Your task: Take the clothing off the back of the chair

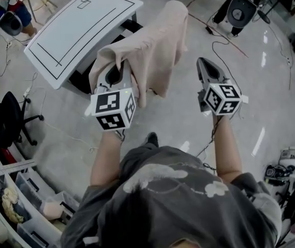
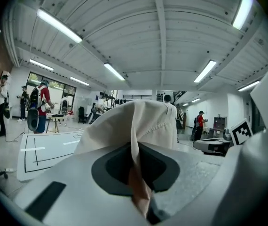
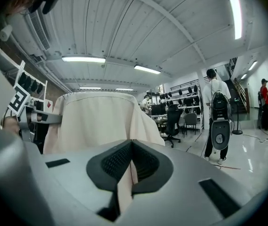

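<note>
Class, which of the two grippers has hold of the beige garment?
The left gripper: the beige garment is pinched in its shut jaws; the right gripper is shut, clear of it.

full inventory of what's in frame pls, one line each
garment: one, cream, draped at centre
table: one, white with black lines, upper left
office chair: one, black, far left
storage bins: several, pale, bottom left
bystander: one, white top, right gripper view's background
left gripper: one, grey, shut on a fold of the garment
right gripper: one, grey, shut, clear of the garment
forearms: two, bare, behind the grippers
</note>
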### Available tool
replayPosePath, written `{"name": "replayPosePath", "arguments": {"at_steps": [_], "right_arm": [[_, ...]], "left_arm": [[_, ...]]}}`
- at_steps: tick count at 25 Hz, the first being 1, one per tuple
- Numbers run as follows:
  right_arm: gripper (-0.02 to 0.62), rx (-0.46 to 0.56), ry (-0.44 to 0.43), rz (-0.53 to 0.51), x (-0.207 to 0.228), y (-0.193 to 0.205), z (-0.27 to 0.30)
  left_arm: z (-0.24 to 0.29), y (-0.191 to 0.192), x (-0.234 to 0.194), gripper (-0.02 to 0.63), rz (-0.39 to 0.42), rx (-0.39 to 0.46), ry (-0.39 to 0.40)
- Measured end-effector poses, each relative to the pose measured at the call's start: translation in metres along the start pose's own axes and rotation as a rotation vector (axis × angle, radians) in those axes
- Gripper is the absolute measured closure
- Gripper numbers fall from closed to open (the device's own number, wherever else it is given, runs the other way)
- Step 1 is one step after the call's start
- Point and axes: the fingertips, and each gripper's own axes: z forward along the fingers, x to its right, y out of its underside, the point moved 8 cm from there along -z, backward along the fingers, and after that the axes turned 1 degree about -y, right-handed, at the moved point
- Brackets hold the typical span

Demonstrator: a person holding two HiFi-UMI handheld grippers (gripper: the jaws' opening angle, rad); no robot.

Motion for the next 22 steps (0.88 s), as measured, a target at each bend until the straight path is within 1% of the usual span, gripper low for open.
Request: {"name": "replayPosePath", "arguments": {"at_steps": [3, 6, 9, 12, 14, 15, 17, 22], "right_arm": [[0.603, 0.017, -0.016, -0.012, 0.01, -0.009, 0.01], [0.603, 0.038, -0.029, -0.02, 0.013, -0.017, 0.012], [0.603, 0.028, -0.024, -0.019, 0.024, -0.025, 0.014], [0.603, 0.031, -0.08, -0.019, 0.038, -0.039, 0.025], [0.601, 0.027, -0.109, -0.047, 0.047, -0.046, 0.036], [0.587, 0.024, -0.126, -0.059, 0.051, -0.048, 0.042], [0.511, 0.017, -0.189, -0.056, 0.059, -0.05, 0.058], [0.362, -0.018, -0.429, -0.036, 0.063, -0.052, 0.106]], "left_arm": [[0.006, 0.001, -0.002, 0.595, -0.02, 0.002, -0.004], [0.001, 0.003, -0.005, 0.595, -0.018, -0.004, -0.014], [-0.007, 0.005, -0.002, 0.595, -0.009, -0.013, -0.032], [-0.013, 0.005, 0.006, 0.595, -0.007, -0.007, -0.063], [-0.014, 0.004, 0.012, 0.595, -0.002, -0.002, -0.09], [-0.013, 0.004, 0.014, 0.595, 0.0, -0.002, -0.105], [-0.009, 0.004, 0.018, 0.595, 0.004, -0.002, -0.142], [-0.004, 0.008, 0.024, 0.595, -0.009, 0.021, -0.29]]}}
